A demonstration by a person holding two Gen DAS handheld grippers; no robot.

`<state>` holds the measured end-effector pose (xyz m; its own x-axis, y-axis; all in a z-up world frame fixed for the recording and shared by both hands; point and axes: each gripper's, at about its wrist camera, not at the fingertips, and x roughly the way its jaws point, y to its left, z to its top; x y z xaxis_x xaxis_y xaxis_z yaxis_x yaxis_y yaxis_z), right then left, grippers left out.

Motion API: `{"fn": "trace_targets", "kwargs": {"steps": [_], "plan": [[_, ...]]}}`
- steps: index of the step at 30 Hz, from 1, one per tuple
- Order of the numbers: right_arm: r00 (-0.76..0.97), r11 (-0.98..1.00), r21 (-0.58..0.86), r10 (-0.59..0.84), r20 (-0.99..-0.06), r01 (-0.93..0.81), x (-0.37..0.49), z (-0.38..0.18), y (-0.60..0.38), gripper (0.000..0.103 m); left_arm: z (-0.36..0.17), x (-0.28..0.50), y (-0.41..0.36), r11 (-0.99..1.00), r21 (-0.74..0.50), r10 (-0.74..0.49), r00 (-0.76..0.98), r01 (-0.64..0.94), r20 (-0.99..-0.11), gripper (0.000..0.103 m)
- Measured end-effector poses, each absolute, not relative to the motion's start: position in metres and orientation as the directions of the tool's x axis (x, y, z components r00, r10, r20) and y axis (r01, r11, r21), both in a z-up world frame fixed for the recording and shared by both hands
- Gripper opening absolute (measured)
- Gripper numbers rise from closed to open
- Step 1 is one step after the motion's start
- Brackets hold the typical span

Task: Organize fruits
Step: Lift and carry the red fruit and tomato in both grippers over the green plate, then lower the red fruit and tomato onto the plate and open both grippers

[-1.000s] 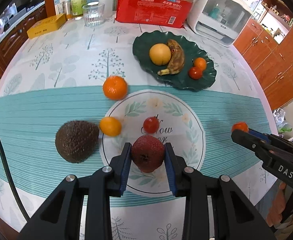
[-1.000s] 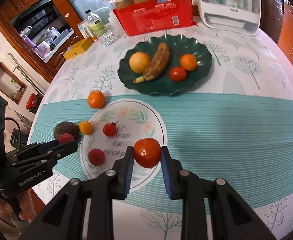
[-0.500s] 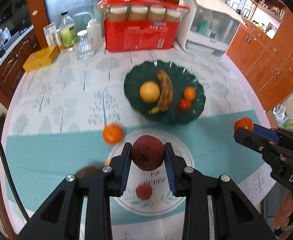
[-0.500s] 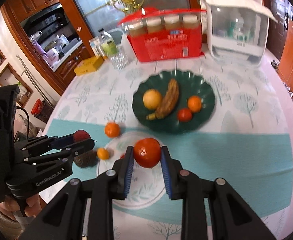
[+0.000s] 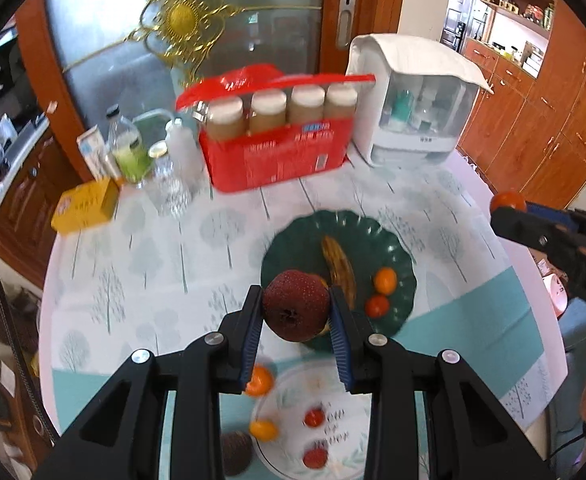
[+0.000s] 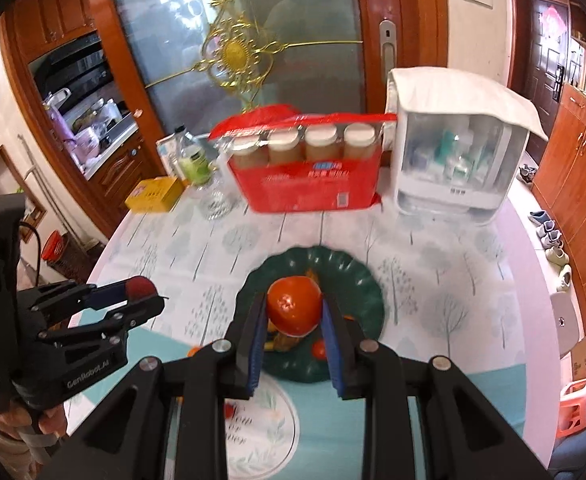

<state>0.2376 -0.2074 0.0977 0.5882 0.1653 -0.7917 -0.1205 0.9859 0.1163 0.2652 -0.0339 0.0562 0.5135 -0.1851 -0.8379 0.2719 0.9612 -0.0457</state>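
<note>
Dark red pear-like fruit (image 5: 296, 310), speckled matte skin, dimpled calyx end facing the camera, clamped between the blue pads of the left gripper (image 5: 296, 314); carried in the air, in line with the near rim of the green plate (image 5: 405, 276). Round orange-red tomato (image 6: 294, 309), glossy with a highlight, pinched the same way in the right gripper (image 6: 293, 320), also aloft and lined up with the plate. Plate is dark green, scalloped edge, shallow; it holds a browned banana (image 5: 339, 266), a small orange citrus (image 5: 385, 280) and a small red tomato (image 5: 377, 305), plus something yellow mostly hidden behind the carried fruit. Judgement: step in hand is the carry to the plate, both pieces at once. To do it well, lower each fruit into a bare patch of the plate, one gripper at a time so the two tools do not crowd; set it down until it touches before easing the pads apart, since both are round and will roll on a smooth dish. The tomato looks soft-skinned, so no extra squeeze. On the tree-print tablecloth (image 5: 165, 256), near the camera, lie an orange mandarin (image 5: 260, 380), a smaller orange fruit (image 5: 264, 429), two small red fruits on the round printed mat (image 5: 353, 436), and a rough brown fruit (image 5: 235, 453).
</note>
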Motion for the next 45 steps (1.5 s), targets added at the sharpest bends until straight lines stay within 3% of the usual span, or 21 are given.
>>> {"fn": "trace_targets", "kwargs": {"steps": [7, 16, 30, 39, 41, 44, 45], "plan": [[0.568, 0.991, 0.119, 0.137, -0.811, -0.068, 0.288, 0.083, -0.216, 0.026, 0.047, 0.318, -0.051, 0.953, -0.017, -0.174, 0.502, 0.302, -0.847, 0.031], [0.495, 0.992, 0.123, 0.102, -0.863, 0.009, 0.338, 0.006, -0.23, 0.027, -0.028, 0.378, -0.068, 0.949, -0.079, -0.203, 0.401, 0.305, -0.893, 0.031], [0.319, 0.994, 0.096, 0.075, -0.945, 0.049, 0.361, -0.106, -0.232, 0.027, -0.132, 0.415, -0.093, 0.939, -0.133, -0.219, 0.254, 0.318, -0.942, 0.031], [0.278, 0.995, 0.079, 0.058, -0.959, 0.063, 0.367, -0.134, -0.233, 0.027, -0.159, 0.424, -0.1, 0.938, -0.15, -0.222, 0.209, 0.311, -0.953, 0.031], [0.265, 0.995, 0.078, 0.06, -0.962, 0.06, 0.369, -0.137, -0.231, 0.027, -0.162, 0.423, -0.102, 0.937, -0.157, -0.226, 0.2, 0.311, -0.953, 0.037], [0.258, 0.995, 0.078, 0.062, -0.964, 0.053, 0.368, -0.139, -0.229, 0.028, -0.162, 0.421, -0.103, 0.943, -0.134, -0.205, 0.215, 0.303, -0.955, 0.06], [0.26, 0.996, 0.076, 0.06, -0.964, 0.049, 0.367, -0.139, -0.228, 0.029, -0.161, 0.42, -0.102, 0.945, -0.124, -0.198, 0.226, 0.302, -0.954, 0.061]]}}
